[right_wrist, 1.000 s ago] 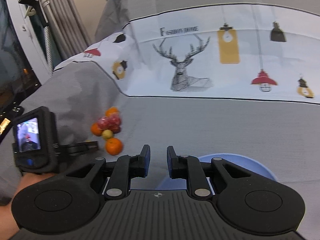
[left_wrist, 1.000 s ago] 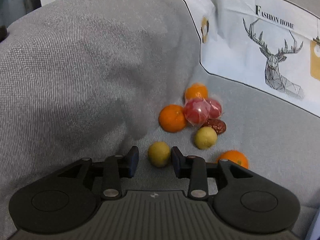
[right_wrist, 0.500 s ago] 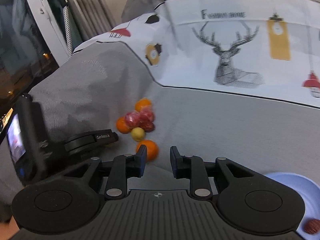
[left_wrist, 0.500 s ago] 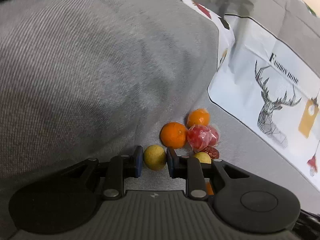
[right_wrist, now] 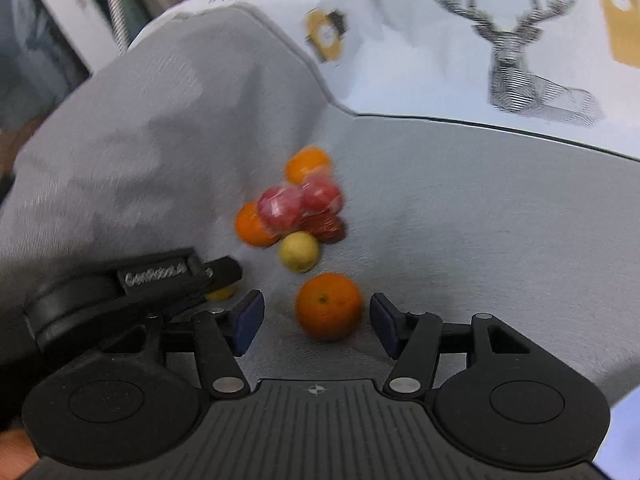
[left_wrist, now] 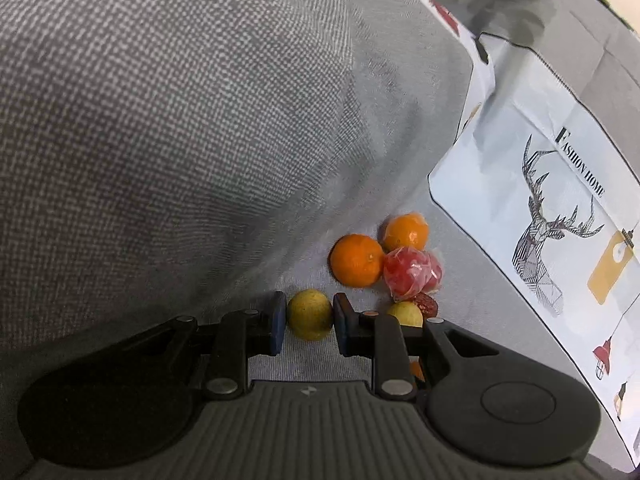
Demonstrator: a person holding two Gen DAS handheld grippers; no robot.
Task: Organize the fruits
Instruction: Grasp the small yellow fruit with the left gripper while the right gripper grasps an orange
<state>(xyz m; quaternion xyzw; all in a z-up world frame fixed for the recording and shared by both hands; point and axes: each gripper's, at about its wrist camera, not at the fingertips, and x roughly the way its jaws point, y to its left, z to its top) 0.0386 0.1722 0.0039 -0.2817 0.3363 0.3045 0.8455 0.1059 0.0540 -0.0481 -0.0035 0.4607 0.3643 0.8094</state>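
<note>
A pile of fruit lies on the grey sofa seat [left_wrist: 460, 320]. My left gripper [left_wrist: 309, 316] is shut on a yellow-green fruit [left_wrist: 309, 320], its pads against both sides. Just beyond lie an orange [left_wrist: 356, 260], a second orange [left_wrist: 405, 232], red wrapped fruits [left_wrist: 412, 274], a dark red fruit [left_wrist: 426, 304] and another yellow fruit [left_wrist: 405, 314]. My right gripper [right_wrist: 316, 314] has its jaws opening. A separate orange [right_wrist: 329, 306] sits between them with gaps on both sides. In the right wrist view the left gripper's fingers [right_wrist: 160, 276] reach in from the left.
The grey sofa arm [left_wrist: 180, 120] rises steeply to the left of the pile. A white cloth printed with a deer [left_wrist: 540, 260] covers the backrest. A sliver of a blue plate [right_wrist: 624, 420] shows at the right edge. A hand [right_wrist: 16, 452] is at bottom left.
My left gripper closed on the yellow-green fruit and rolled. My right gripper travelled left and down to the pile and opened around the near orange. The blue plate slid off to the right.
</note>
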